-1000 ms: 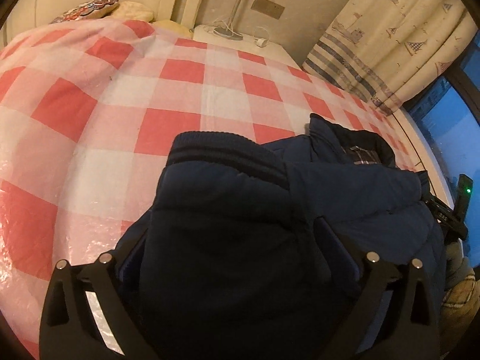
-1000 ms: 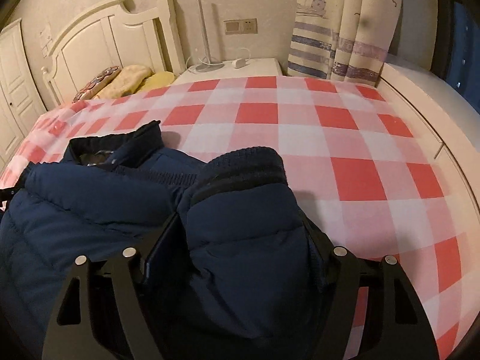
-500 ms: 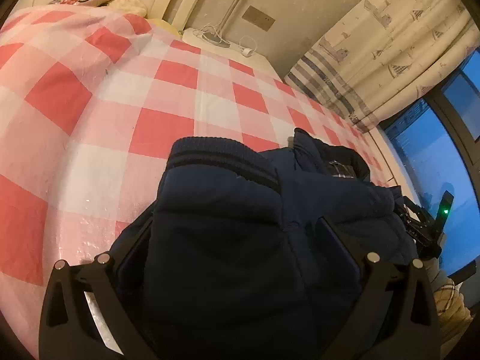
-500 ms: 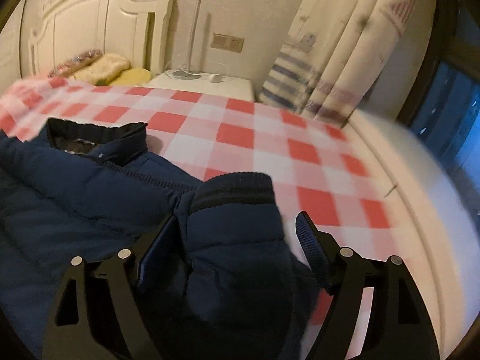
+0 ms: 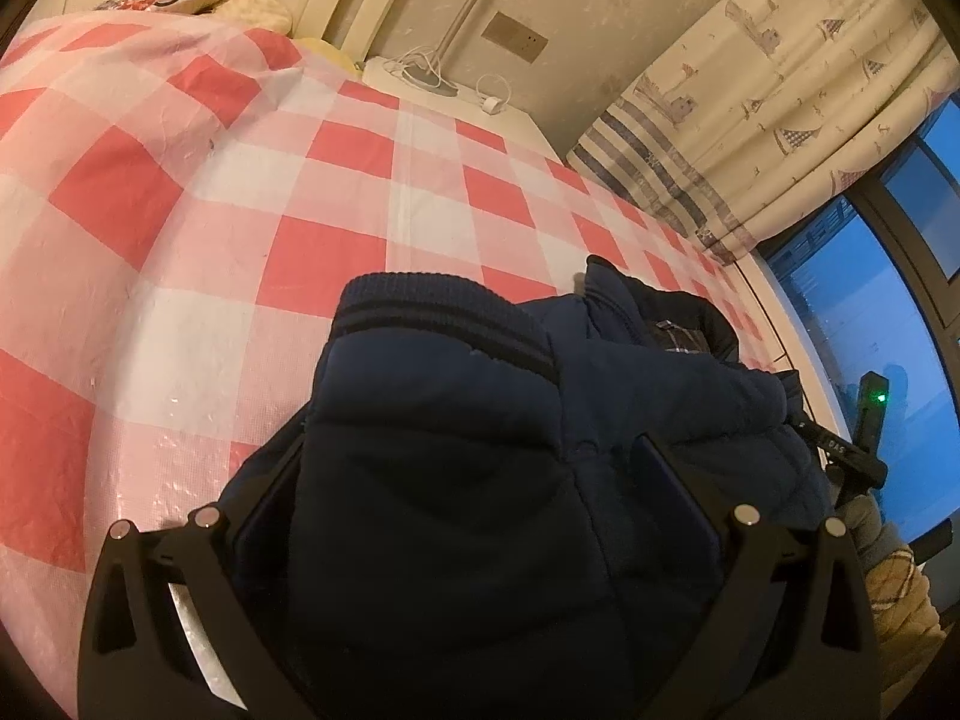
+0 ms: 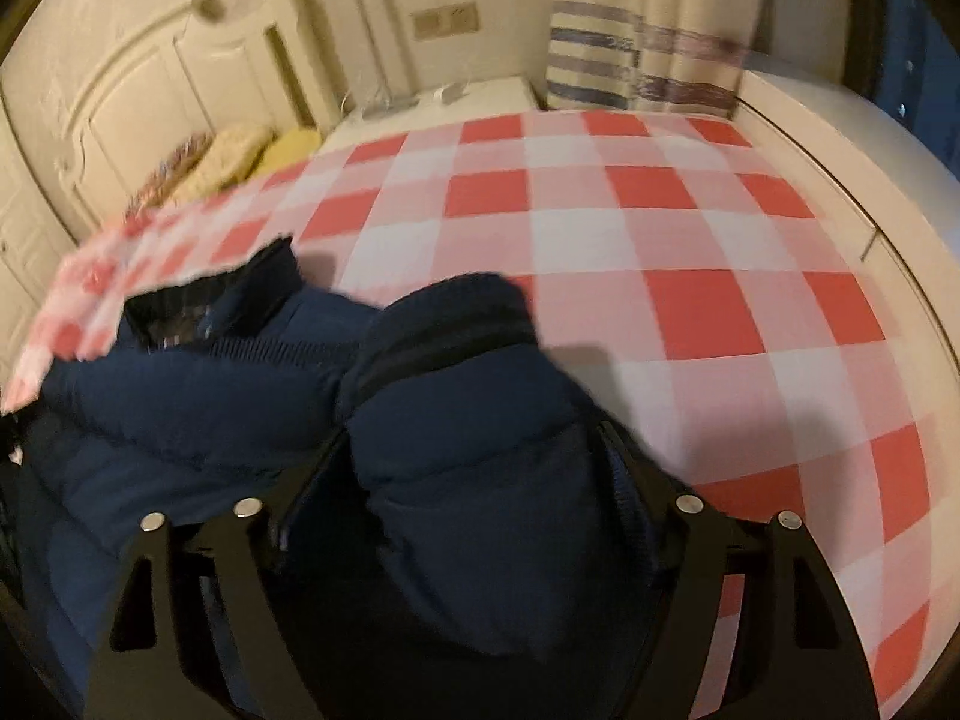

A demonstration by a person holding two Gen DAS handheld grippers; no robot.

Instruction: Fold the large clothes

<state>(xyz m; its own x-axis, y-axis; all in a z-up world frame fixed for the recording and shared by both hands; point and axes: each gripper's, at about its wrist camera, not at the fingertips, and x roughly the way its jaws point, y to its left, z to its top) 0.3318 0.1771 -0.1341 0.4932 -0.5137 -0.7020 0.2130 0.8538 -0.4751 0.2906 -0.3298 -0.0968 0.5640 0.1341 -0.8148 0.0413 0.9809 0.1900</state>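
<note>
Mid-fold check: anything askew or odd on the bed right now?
Yes. In the right wrist view a corner of the checked cover is flipped up over the navy jacket near its collar. Otherwise nothing stands out: no damage visible.

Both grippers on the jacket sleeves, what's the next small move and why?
Probably swing both sleeves inward across the jacket body. Left gripper and right gripper each clamp a padded sleeve just behind its ribbed cuff, and neither sleeve is folded in yet.
</note>
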